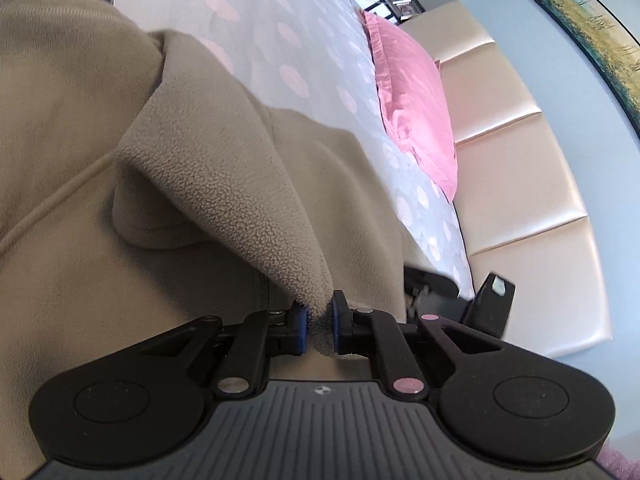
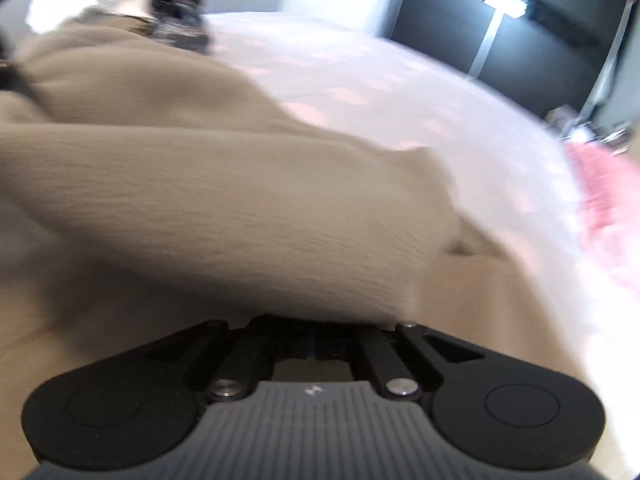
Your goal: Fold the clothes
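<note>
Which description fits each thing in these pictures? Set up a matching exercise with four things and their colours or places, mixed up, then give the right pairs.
Things:
1. fleece garment
2. pillow
3. bedspread
4. painting

Descriptions:
A. plain pink, lying by the headboard
B. hanging on the blue-grey wall
C. tan, a fold of it pinched in the left gripper
D. pale grey with pink dots

Pairs: 1-C, 2-A, 3-D, 4-B
</note>
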The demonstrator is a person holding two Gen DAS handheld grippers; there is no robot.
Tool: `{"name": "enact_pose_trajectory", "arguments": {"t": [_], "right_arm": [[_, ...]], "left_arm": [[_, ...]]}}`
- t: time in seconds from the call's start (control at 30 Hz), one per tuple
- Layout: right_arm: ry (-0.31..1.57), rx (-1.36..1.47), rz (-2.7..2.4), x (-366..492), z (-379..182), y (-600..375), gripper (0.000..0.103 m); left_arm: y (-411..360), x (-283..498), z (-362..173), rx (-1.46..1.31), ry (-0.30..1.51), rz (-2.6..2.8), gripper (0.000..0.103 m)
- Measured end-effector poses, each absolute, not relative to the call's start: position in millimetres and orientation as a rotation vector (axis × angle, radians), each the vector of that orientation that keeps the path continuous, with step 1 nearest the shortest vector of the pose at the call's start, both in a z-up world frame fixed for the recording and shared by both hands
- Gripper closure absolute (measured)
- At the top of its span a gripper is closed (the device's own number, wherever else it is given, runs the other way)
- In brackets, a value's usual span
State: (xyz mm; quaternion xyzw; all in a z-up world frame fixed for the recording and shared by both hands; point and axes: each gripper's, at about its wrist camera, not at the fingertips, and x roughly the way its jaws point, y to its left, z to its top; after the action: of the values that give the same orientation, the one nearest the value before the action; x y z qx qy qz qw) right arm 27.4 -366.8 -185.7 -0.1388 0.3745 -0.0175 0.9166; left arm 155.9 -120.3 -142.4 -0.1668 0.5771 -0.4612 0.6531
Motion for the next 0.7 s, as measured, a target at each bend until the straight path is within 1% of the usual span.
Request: {"name": "enact_pose_trajectory", "arguments": {"t": [0.17, 0.2, 0.37, 0.43, 0.53, 0.57, 0.6, 0.63, 0.7], "right_arm": [[0.764, -0.291, -0.138, 27.1, -185.0, -382.9, 0.103], [0.774, -0.287, -0.157, 26.5, -184.5, -387.5, 0.1], [0.802, -0.243, -0.259, 12.9, -166.6, -415.1, 0.1], [0.748, -0.173, -0.296, 7.8, -149.9, -422.5, 0.099], [0.59, -0.078, -0.257, -12.0, -117.7, -427.8, 0.094], [0.553, -0.077, -0.219, -9.8, -110.3, -420.6, 0.089], [0.516, -0.075, -0.18, -7.6, -103.0, -413.4, 0.086], [0.488, -0.078, -0.139, -2.9, -97.3, -405.3, 0.085], [0.497, -0.095, -0.083, 11.0, -98.2, -393.1, 0.083]], "left_arm": [[-128.3, 151.7, -170.1, -0.325, 1.377, -1.002, 0.094], [-128.9, 151.6, -175.9, -0.317, 1.386, -0.988, 0.094], [-128.6, 152.1, -191.9, -0.286, 1.396, -0.941, 0.094], [-130.0, 150.5, -191.6, -0.269, 1.387, -0.944, 0.094], [-133.6, 147.8, -189.0, -0.252, 1.376, -0.948, 0.094], [-134.7, 146.9, -188.5, -0.248, 1.375, -0.947, 0.094], [-135.9, 146.1, -187.9, -0.244, 1.373, -0.946, 0.094], [-136.9, 145.3, -187.5, -0.241, 1.372, -0.944, 0.094], [-137.3, 144.4, -187.0, -0.238, 1.371, -0.939, 0.094]]}}
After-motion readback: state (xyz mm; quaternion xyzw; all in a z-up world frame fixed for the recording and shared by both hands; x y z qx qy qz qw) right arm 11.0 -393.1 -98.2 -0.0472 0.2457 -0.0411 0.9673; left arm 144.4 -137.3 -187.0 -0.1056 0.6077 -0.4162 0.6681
